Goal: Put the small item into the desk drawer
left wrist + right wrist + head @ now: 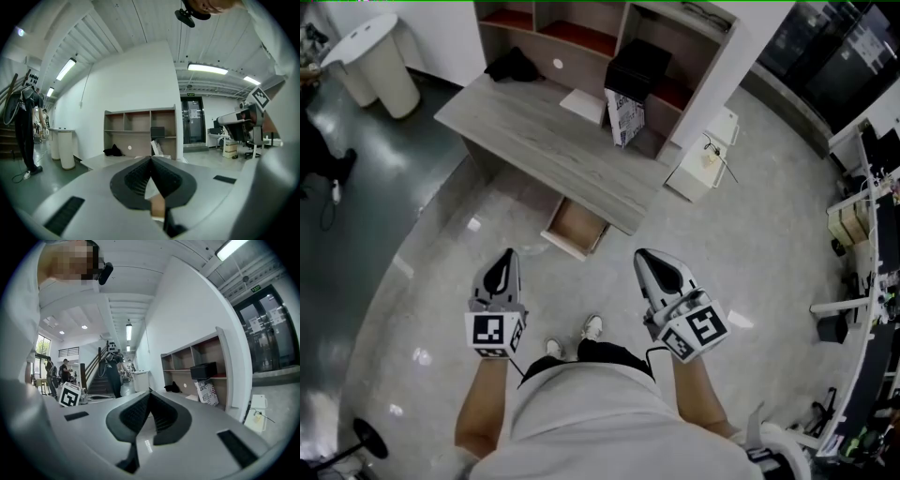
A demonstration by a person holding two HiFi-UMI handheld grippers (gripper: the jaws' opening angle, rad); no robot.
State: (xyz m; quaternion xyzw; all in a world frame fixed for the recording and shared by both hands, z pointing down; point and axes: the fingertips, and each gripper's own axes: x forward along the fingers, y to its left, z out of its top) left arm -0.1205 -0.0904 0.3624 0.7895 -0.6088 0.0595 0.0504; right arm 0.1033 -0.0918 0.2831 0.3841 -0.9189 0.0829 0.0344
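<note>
Both are pinched closed on nothing, left gripper (506, 255) and right gripper (640, 254), well back from the desk (534, 131). Drawer (577, 226) already hangs open under its front edge; can't spot the small item. I'd step closer and spread one before reaching.

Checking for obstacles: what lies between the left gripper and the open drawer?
Only bare floor between left gripper and drawer, shown in the head view.

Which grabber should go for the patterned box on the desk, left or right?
Right, probably. The patterned box stands more in line with the right gripper than with the left gripper. Both are shut and well short of the desk.
</note>
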